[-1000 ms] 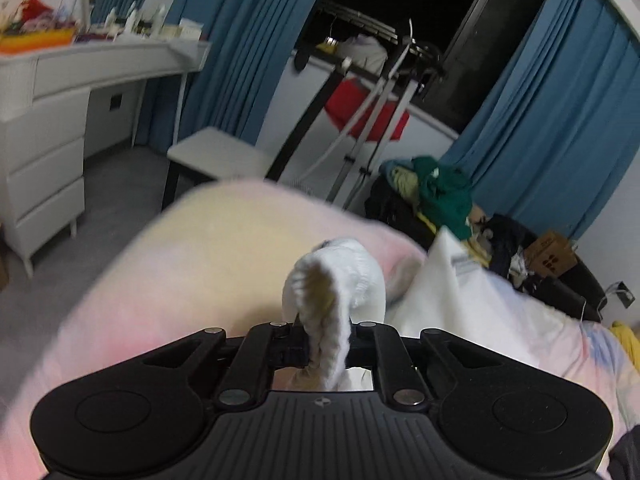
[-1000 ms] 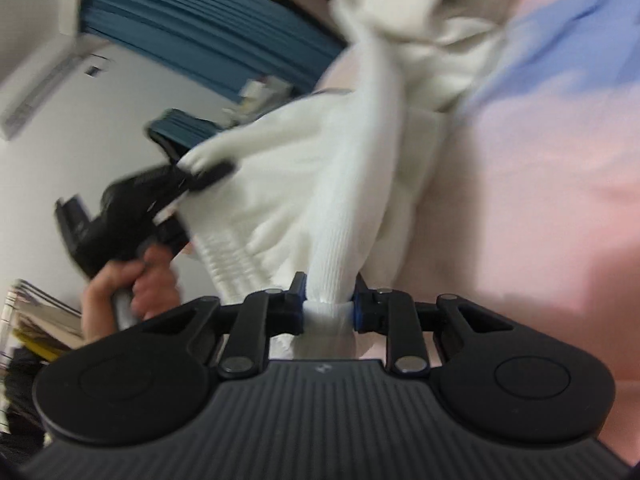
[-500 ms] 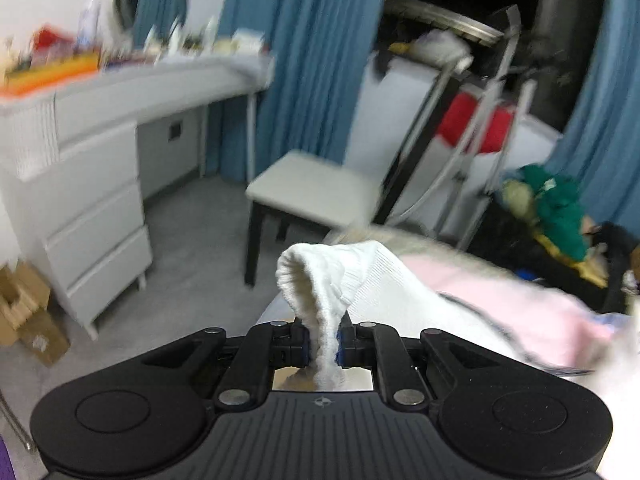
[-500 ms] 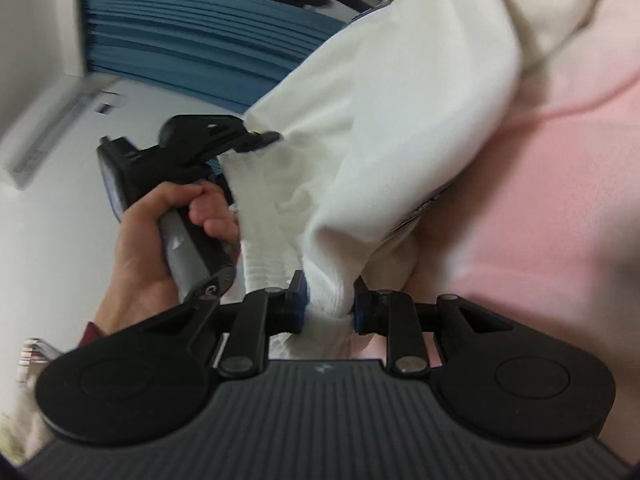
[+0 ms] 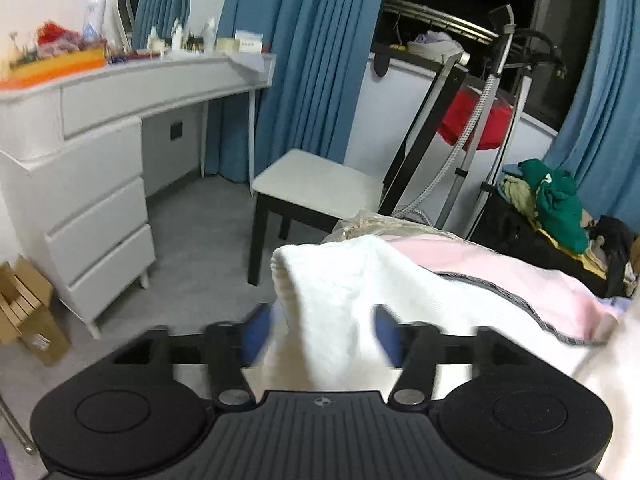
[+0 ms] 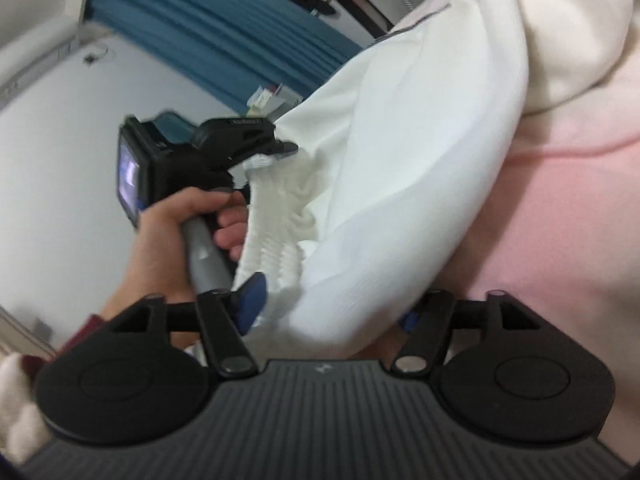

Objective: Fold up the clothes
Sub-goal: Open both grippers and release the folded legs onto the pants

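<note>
A white garment [image 5: 360, 280] with a ribbed hem lies over the pink bedspread [image 5: 500, 280]. My left gripper [image 5: 320, 332] is open, its blue pads [image 5: 256, 330] spread wide, and the cloth's folded edge sits loosely between them. In the right wrist view the same white garment [image 6: 400, 160] bulges across the pink bedspread [image 6: 560, 220]. My right gripper [image 6: 332, 308] is open too, with the hem lying between its fingers. A hand [image 6: 168, 232] holds the left gripper [image 6: 276, 152] at the hem's far end.
To the left stands a white dresser [image 5: 80, 200] with bottles on top. A white-seated chair [image 5: 316, 188] is just beyond the bed's corner. A cardboard box [image 5: 24, 320] sits on the grey floor. A steamer stand [image 5: 480, 120] and a clothes pile [image 5: 552, 200] are at right.
Both grippers have gone from shut on the white garment's hem to wide open. The left gripper swung toward the bed's corner and the cloth now rests slack between the fingers.
</note>
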`<state>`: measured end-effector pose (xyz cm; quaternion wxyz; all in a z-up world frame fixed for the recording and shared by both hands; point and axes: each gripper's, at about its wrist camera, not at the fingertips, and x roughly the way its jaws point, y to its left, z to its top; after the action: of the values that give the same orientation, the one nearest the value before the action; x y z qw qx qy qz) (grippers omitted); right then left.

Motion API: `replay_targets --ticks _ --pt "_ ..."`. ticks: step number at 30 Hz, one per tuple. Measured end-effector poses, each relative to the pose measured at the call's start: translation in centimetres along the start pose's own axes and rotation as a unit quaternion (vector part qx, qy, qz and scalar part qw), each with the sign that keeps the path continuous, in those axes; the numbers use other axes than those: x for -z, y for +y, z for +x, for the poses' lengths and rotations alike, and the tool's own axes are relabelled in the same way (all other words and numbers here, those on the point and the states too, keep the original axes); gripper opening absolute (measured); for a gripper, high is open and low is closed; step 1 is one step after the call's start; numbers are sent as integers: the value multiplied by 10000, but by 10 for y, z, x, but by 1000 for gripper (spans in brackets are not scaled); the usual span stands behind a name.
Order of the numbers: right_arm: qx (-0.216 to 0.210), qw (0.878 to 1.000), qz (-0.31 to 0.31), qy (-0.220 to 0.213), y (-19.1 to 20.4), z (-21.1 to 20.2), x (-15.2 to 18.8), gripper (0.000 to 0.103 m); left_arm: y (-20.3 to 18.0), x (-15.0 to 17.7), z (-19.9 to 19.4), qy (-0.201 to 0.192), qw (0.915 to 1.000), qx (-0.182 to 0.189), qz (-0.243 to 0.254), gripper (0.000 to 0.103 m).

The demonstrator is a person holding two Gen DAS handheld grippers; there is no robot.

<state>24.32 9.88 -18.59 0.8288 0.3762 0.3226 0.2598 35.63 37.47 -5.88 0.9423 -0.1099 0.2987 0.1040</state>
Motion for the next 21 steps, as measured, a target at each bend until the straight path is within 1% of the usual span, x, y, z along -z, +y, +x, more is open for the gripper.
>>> replay_targets --ticks 1,2,7,10,14,16,17,21 --pt "60 9999 -123 23 3 -5 1 85 -2 3 -13 -30 10000 -52 64 79" --pt "135 9996 -229 44 3 -11 1 86 -3 7 -26 -60 9998 -104 127 80" --pt "449 9971 -607 80 4 -50 -2 86 -20 32 -99 -231 9992 -191 282 82" --pt "495 9946 -908 -65 5 -84 -9 86 -39 55 -143 -347 9989 -215 237 84" --pt "578 9891 -1301 -378 10 -138 -25 86 -68 88 -198 -411 9988 -56 265 84" --pt "637 9855 -1494 -499 10 -160 -36 86 -84 102 -225 -507 9983 67 265 84" --pt "679 9828 -1624 -558 9 -172 -41 86 -91 111 -240 -590 9978 136 274 84" --pt "893 9694 -2130 -828 0 -222 -62 86 -117 146 -275 -807 9954 272 445 85"
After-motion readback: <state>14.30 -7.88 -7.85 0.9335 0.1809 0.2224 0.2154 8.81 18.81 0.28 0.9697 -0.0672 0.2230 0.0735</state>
